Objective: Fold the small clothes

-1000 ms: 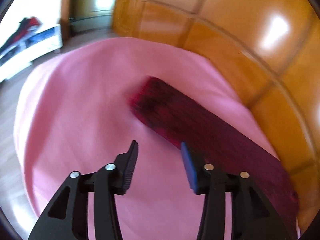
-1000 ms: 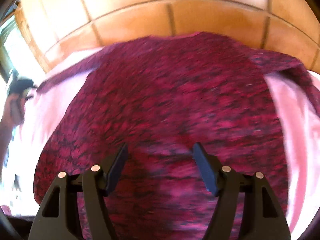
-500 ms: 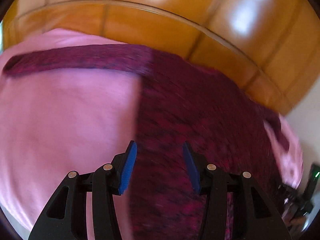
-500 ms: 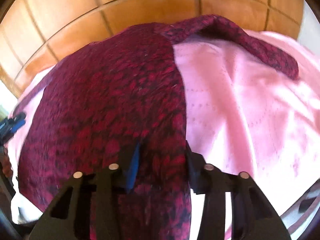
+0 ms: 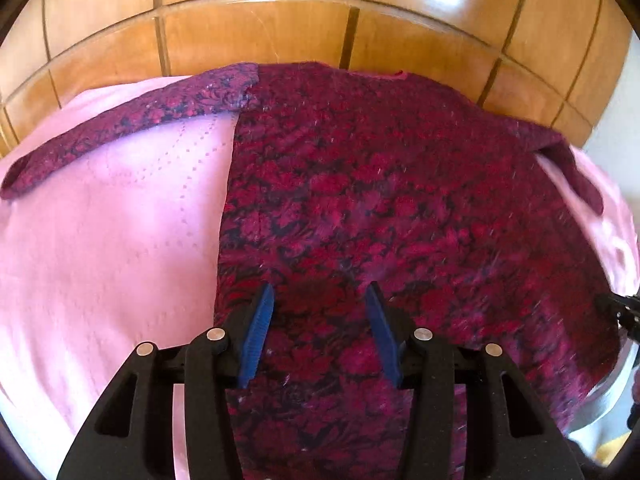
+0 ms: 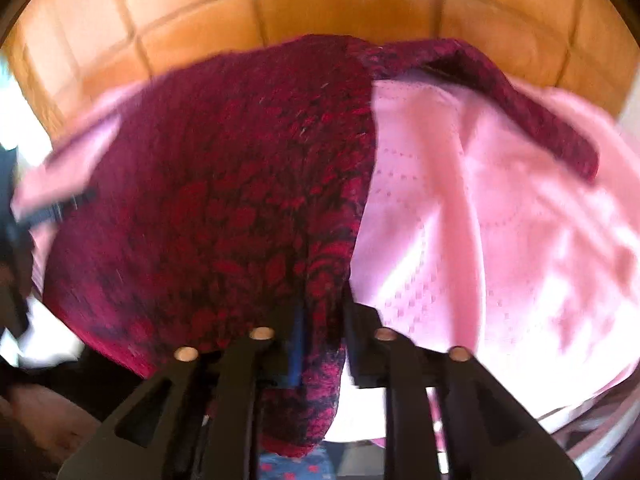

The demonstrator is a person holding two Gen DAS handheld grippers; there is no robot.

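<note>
A dark red patterned sweater (image 5: 380,184) lies spread flat on a pink cloth (image 5: 104,248), sleeves stretched out to both sides. My left gripper (image 5: 318,300) is open, its blue pads over the sweater's lower left corner, with fabric between the fingers. In the right wrist view the sweater (image 6: 224,184) fills the left half. My right gripper (image 6: 322,312) is shut on the sweater's lower right corner, and a fold of fabric bunches up between its fingers.
A wooden panelled headboard (image 5: 320,20) runs behind the pink cloth (image 6: 500,216). The other gripper shows at the right edge of the left wrist view (image 5: 624,312) and at the left edge of the right wrist view (image 6: 52,212). A blue spotted fabric (image 6: 296,466) shows below.
My left gripper swung from the left sleeve to the sweater's lower left corner and stayed open. My right gripper moved to the lower right corner and closed on the hem.
</note>
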